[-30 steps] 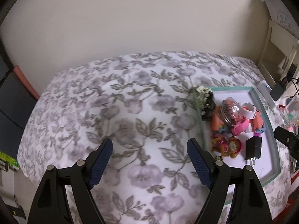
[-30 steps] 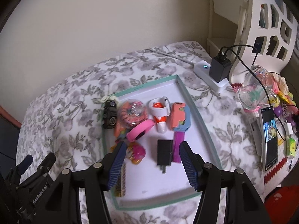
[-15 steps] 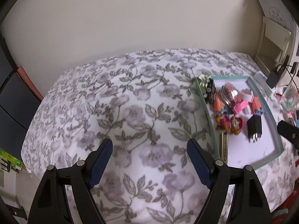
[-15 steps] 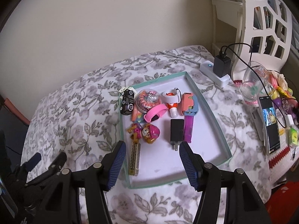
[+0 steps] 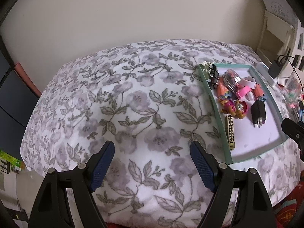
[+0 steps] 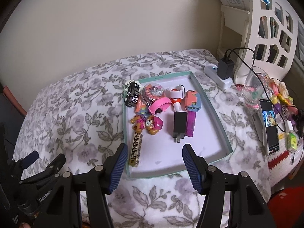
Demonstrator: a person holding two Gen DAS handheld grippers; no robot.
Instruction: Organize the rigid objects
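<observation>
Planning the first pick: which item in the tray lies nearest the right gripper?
The gold patterned bar, along the tray's left wall; the other items sit farther back.

Home bedroom: floral blanket (image 5: 133,114), cluttered white shelf (image 6: 266,28).

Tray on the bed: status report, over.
Left tool open, empty, over bare bedspread. Right tool open, empty, at near edge of tray. Toys and black charger lie untouched in tray. Nothing in the way.

Both looking steeply down from above the floral blanket (image 5: 133,104), left beside, right near the shared teal tray (image 6: 218,117) of toys
</observation>
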